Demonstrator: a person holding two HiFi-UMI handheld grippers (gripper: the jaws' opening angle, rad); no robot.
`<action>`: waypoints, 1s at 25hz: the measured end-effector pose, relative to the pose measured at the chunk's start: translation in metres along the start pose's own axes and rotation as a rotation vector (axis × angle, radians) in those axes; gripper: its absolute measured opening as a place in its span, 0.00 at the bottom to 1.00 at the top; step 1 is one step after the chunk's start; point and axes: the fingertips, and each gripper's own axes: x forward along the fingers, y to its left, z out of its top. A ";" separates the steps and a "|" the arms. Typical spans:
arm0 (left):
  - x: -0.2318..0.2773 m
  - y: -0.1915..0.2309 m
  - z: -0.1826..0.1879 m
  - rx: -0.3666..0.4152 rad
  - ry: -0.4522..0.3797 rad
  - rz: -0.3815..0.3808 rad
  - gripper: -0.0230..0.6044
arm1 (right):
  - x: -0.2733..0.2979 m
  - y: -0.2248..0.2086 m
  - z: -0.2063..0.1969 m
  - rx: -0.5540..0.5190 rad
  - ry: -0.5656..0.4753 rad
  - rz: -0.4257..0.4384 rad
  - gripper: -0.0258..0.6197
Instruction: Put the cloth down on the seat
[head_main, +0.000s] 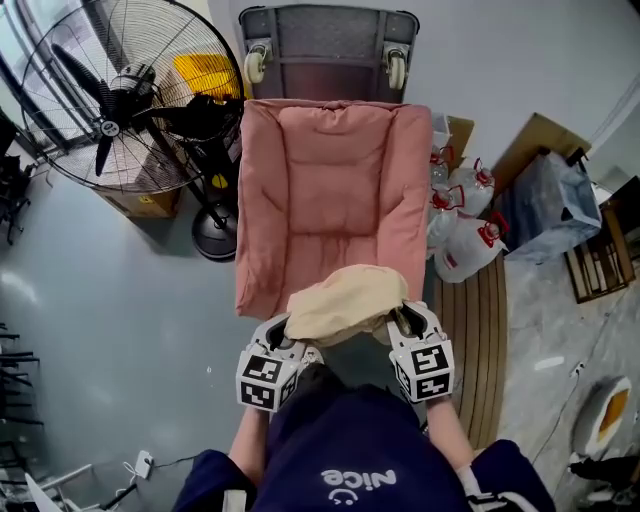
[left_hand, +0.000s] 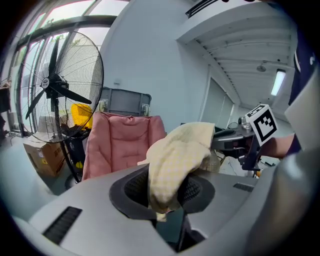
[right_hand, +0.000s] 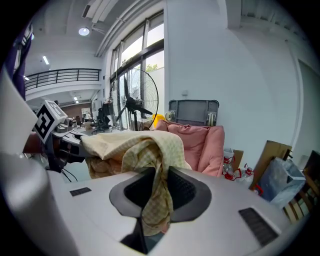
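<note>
A pale yellow checked cloth (head_main: 346, 303) hangs bunched between my two grippers, over the front edge of the pink cushioned seat (head_main: 325, 190). My left gripper (head_main: 283, 338) is shut on the cloth's left end, and in the left gripper view the cloth (left_hand: 176, 159) runs down between the jaws. My right gripper (head_main: 405, 325) is shut on the right end, where the cloth (right_hand: 152, 165) is pinched between the pads. The pink seat (left_hand: 122, 145) shows ahead in the left gripper view, and the same seat (right_hand: 200, 145) in the right gripper view.
A large black floor fan (head_main: 120, 95) stands left of the chair. White jugs with red caps (head_main: 465, 225) and cardboard sit to the right, with a plastic-wrapped bundle (head_main: 550, 205). A grey cart (head_main: 325, 45) is behind the chair. The person's dark shirt fills the bottom.
</note>
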 end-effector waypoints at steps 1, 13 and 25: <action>0.003 0.011 0.004 0.006 0.004 -0.008 0.22 | 0.009 0.003 0.005 0.004 0.002 -0.006 0.19; 0.029 0.091 0.027 0.061 0.024 -0.081 0.22 | 0.076 0.023 0.029 0.028 0.025 -0.078 0.19; 0.051 0.104 0.049 0.067 0.014 -0.057 0.22 | 0.100 0.002 0.044 0.032 0.033 -0.065 0.19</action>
